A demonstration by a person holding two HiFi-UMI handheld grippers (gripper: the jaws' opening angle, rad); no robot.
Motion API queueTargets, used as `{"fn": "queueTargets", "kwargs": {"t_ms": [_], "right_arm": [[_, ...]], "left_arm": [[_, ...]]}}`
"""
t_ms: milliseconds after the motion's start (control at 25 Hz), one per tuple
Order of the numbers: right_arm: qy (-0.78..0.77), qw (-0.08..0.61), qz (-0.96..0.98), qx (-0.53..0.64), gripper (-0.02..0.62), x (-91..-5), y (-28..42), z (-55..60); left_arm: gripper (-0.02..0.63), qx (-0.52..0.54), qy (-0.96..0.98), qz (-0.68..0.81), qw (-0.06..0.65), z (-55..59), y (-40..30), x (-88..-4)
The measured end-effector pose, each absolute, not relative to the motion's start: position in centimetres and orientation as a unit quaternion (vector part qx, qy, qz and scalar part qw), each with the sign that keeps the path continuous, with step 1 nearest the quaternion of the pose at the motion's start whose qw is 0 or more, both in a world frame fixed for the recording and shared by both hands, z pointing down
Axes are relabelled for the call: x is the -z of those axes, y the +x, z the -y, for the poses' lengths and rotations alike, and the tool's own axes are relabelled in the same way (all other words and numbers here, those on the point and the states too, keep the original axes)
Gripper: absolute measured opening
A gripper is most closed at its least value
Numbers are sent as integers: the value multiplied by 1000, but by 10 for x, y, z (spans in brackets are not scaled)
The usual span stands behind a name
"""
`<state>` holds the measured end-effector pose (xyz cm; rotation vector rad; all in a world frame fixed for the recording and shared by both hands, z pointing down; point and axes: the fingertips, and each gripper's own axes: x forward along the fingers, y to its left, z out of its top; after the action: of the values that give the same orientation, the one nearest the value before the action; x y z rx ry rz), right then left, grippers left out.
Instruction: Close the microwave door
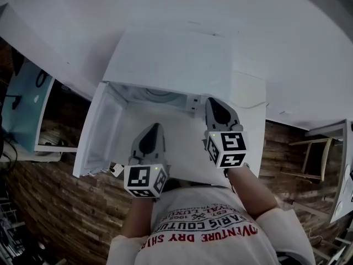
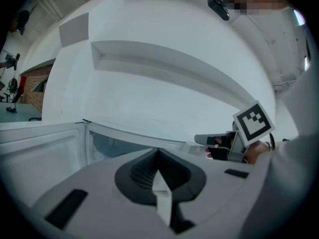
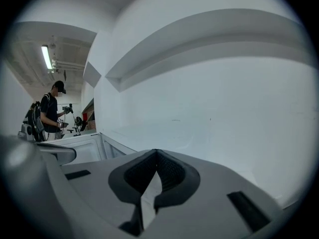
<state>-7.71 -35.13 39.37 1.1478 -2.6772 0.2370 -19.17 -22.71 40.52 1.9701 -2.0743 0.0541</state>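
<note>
Microwave (image 1: 175,59) with its door (image 1: 98,132) swung open at left, left gripper (image 1: 153,129) and right gripper (image 1: 216,107) both pressed together on nothing, near its open front.

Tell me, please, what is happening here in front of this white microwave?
A person stands at a white microwave on a white counter, holding a gripper in each hand. The microwave door is open, swung out to the left. The left gripper and the right gripper both hover before the open cavity, jaws together and holding nothing. Neither touches the door, so closing it has not yet begun.
</note>
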Motion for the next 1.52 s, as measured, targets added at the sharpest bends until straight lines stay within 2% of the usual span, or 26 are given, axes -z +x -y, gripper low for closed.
{"fn": "queueTargets", "kwargs": {"t_ms": [400, 1120, 1520], "right_arm": [[404, 122, 904, -73, 12, -403, -71, 354], [405, 133, 904, -45, 12, -402, -76, 354], [444, 123, 887, -32, 12, -402, -76, 353]], "left_arm": [[6, -21, 594, 792, 139, 169, -265, -410], [6, 5, 381, 912, 156, -47, -371, -435], [6, -37, 365, 914, 176, -78, -430, -464]]}}
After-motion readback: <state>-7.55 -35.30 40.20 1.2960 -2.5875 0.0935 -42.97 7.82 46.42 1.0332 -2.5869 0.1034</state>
